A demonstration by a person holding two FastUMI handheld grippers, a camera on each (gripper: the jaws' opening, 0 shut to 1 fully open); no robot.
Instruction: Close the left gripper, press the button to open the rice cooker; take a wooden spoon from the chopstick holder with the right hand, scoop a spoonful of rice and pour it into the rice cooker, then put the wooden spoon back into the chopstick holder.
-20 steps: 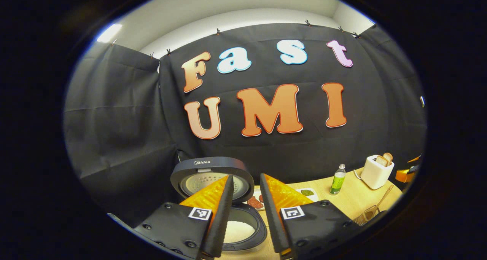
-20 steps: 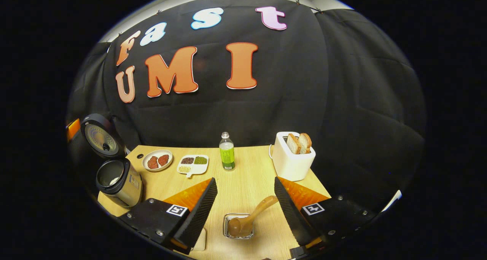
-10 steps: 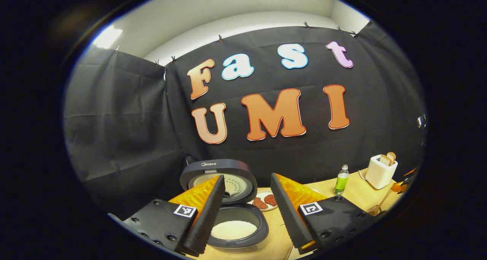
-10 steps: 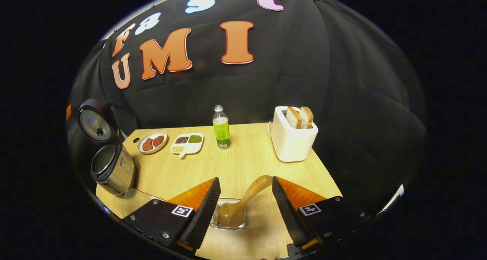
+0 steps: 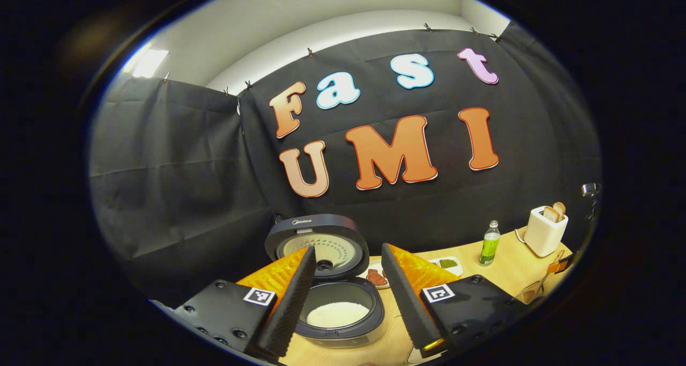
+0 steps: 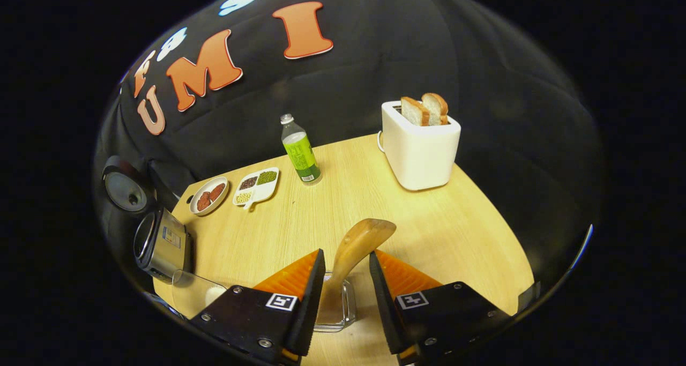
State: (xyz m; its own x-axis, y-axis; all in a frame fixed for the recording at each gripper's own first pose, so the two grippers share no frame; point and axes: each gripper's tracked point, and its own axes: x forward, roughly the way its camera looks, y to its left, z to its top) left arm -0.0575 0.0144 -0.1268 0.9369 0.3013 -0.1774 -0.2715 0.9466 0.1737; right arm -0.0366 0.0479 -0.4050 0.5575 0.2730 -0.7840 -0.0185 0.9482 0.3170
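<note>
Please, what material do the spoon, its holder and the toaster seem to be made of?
Spoon: likely wood, smooth matte brown with faint grain on the handle. Holder: seems clear glass or plastic; the table shows through its shiny walls, and I cannot tell which. Toaster: probably plastic, plain white with a soft sheen, though painted metal is possible.

Wooden table [image 6: 429, 232], toaster [image 6: 420, 151], bottle [image 6: 300, 151], two dishes, open rice cooker [image 5: 337, 301], chopstick holder [image 6: 337, 307]

I see the rice cooker [image 5: 343, 307] at 6 o'clock, lid upright, white rice inside. The wooden spoon [image 6: 351, 253] leans toward 1 o'clock in the clear chopstick holder [image 6: 335, 310].
</note>
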